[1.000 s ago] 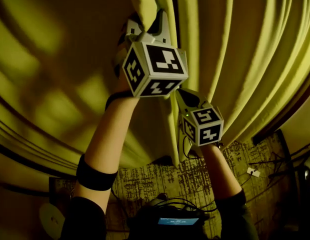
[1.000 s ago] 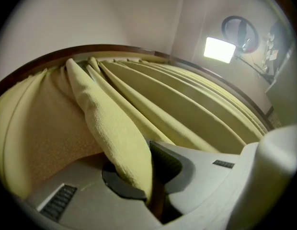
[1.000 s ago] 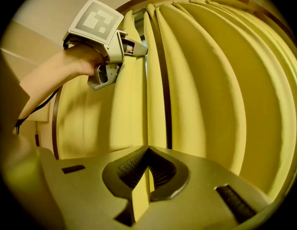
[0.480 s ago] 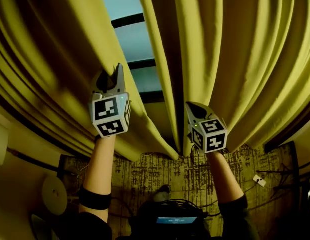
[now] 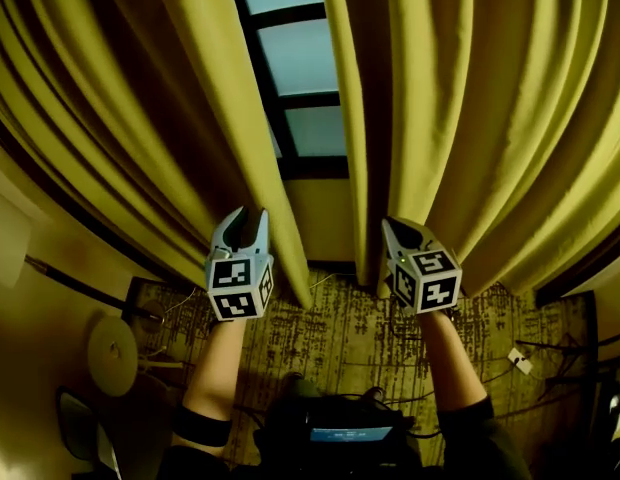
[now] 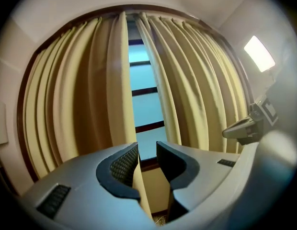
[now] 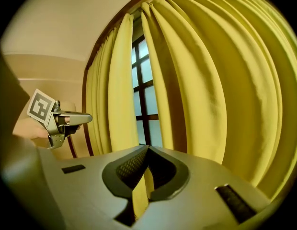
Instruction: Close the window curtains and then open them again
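I see the left curtain (image 5: 140,118) and the right curtain (image 5: 470,118) in mustard yellow, with darker olive folds. The window (image 5: 300,58) has pale blue panes between near-black bars, and the wall (image 5: 320,218) beneath it is beige. The left tongs (image 5: 250,214) and right tongs (image 5: 390,226) are light grey with dark cross-hatched pads (image 6: 123,164). Their cubes are white with black square markers. The rug (image 5: 340,328) is tan with scratchy dark-brown streaks.
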The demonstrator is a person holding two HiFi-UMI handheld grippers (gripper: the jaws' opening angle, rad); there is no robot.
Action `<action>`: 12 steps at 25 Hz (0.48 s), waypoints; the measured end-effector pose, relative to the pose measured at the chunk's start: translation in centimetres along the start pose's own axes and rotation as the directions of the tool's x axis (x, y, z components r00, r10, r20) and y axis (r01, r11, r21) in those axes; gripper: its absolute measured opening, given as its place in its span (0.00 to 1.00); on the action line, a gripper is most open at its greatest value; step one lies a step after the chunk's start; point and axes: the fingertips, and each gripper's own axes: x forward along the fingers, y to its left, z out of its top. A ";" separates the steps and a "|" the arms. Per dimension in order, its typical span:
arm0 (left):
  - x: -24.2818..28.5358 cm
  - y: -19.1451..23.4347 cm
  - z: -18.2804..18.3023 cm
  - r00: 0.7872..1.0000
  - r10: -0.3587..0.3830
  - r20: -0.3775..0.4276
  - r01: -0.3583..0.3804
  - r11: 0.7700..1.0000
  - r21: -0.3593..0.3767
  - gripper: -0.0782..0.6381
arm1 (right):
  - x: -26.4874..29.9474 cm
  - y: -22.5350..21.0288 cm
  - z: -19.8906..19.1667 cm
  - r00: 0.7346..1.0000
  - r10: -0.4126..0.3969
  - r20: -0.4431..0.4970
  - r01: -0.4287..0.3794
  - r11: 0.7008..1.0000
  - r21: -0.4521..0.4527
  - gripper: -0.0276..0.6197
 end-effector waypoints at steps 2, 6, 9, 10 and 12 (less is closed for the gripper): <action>-0.8 0.2 -1.8 0.999 -0.039 -0.026 0.039 0.999 -0.005 0.27 | -0.6 1.1 -1.2 1.000 -0.016 -0.017 0.016 1.000 -0.002 0.07; -1.9 1.1 -6.4 0.990 -0.112 -0.082 0.109 0.993 -0.043 0.27 | -0.6 3.2 -4.1 0.997 -0.051 -0.053 0.051 0.999 0.003 0.07; -3.0 2.0 -10.0 0.979 -0.164 -0.123 0.157 0.986 -0.063 0.27 | -0.5 5.3 -6.7 0.993 -0.077 -0.092 0.080 0.996 0.027 0.07; -3.4 2.5 -11.0 0.975 -0.178 -0.132 0.169 0.983 -0.072 0.27 | -0.4 6.2 -7.4 0.991 -0.084 -0.104 0.086 0.996 0.025 0.07; -4.0 3.9 -13.0 0.970 -0.196 -0.146 0.183 0.978 -0.098 0.27 | -0.2 7.9 -8.6 0.987 -0.096 -0.128 0.099 0.995 0.016 0.07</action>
